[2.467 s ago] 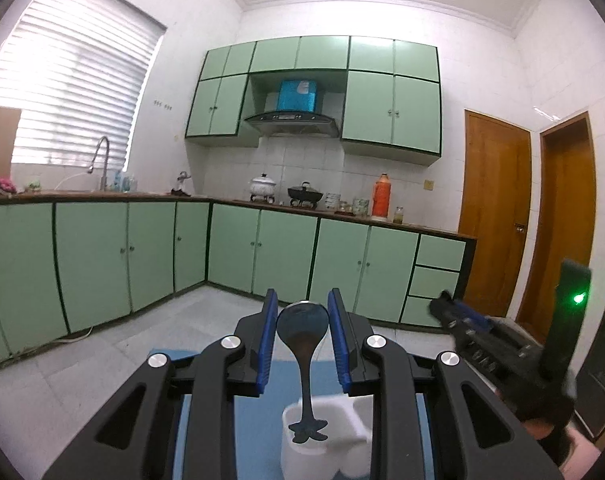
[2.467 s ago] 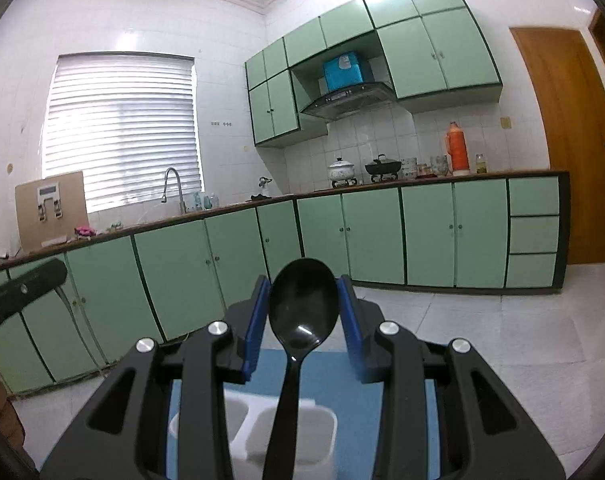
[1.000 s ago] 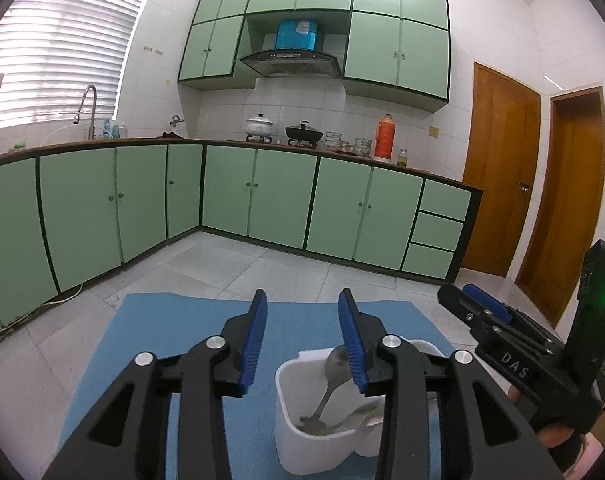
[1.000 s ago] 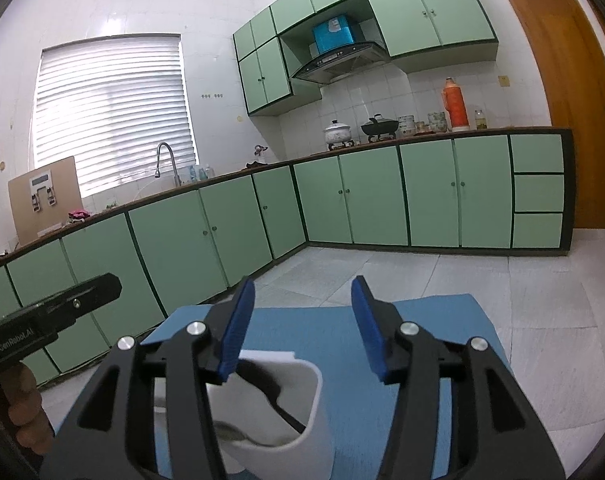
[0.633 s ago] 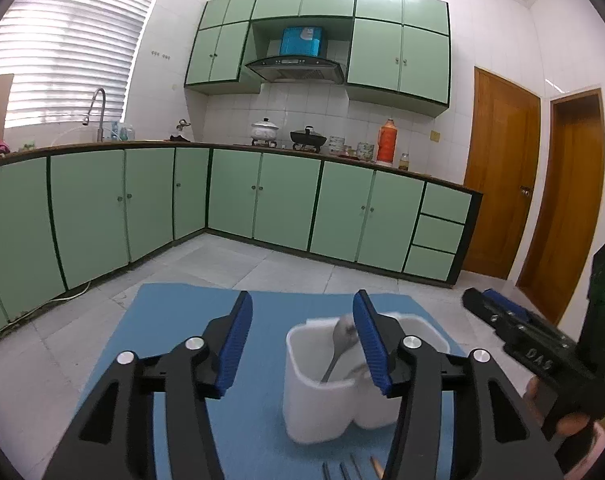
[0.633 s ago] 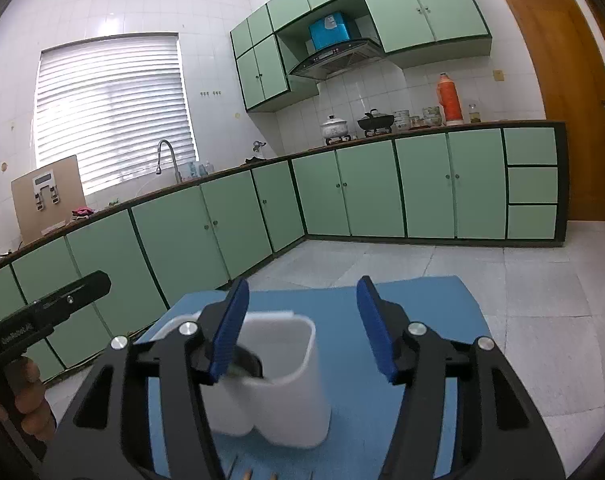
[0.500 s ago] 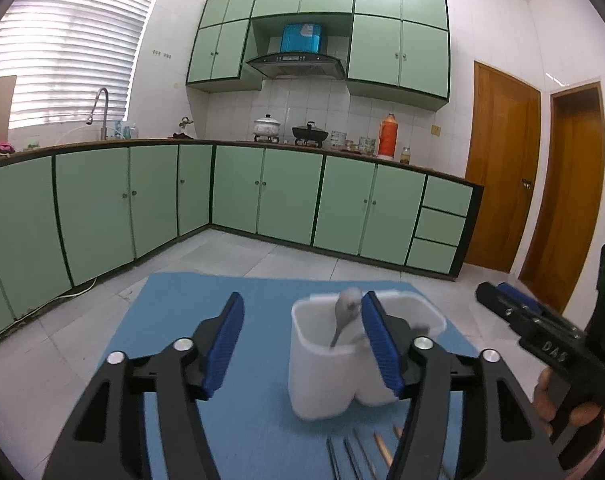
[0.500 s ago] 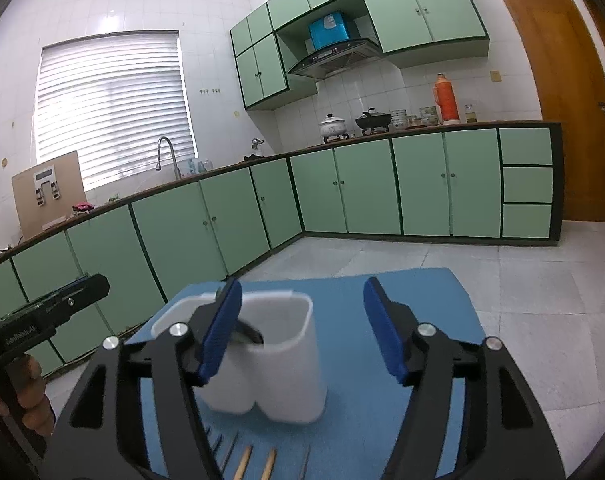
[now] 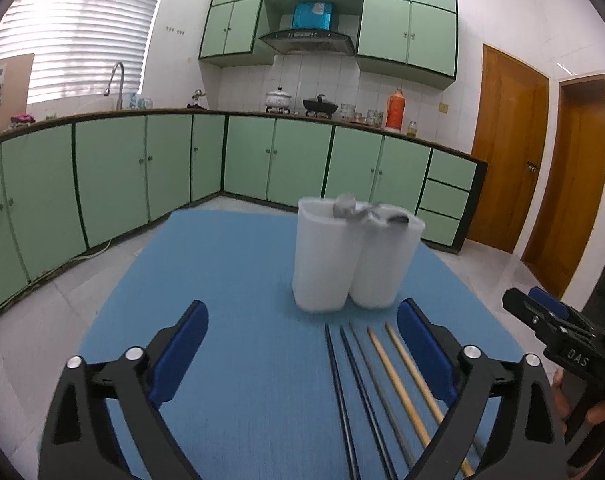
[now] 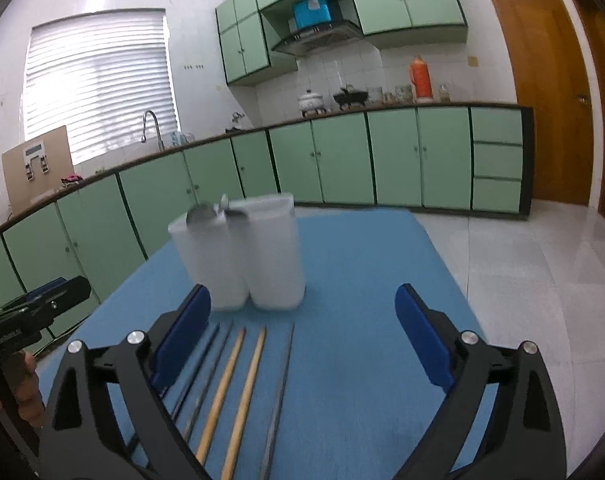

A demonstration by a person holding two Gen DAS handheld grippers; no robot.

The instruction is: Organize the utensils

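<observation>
A white two-compartment utensil holder [image 9: 352, 258] stands on the blue mat [image 9: 238, 280]; spoon heads [image 9: 344, 205] stick out of its top. It also shows in the right wrist view [image 10: 242, 254]. Several chopsticks [image 9: 382, 376], dark and wooden, lie side by side on the mat in front of it, also seen in the right wrist view [image 10: 238, 384]. My left gripper [image 9: 300, 348] is open and empty, above the mat short of the holder. My right gripper [image 10: 302, 340] is open and empty, over the chopsticks.
The mat covers a table in a kitchen with green cabinets [image 9: 286, 164] along the far walls and wooden doors [image 9: 506, 144] at the right. The other gripper appears at each view's edge [image 9: 558, 340], [image 10: 38, 316].
Both grippers dropped their spoons into the holder, opened wide and pulled back from it. The chopsticks on the mat have come into view.
</observation>
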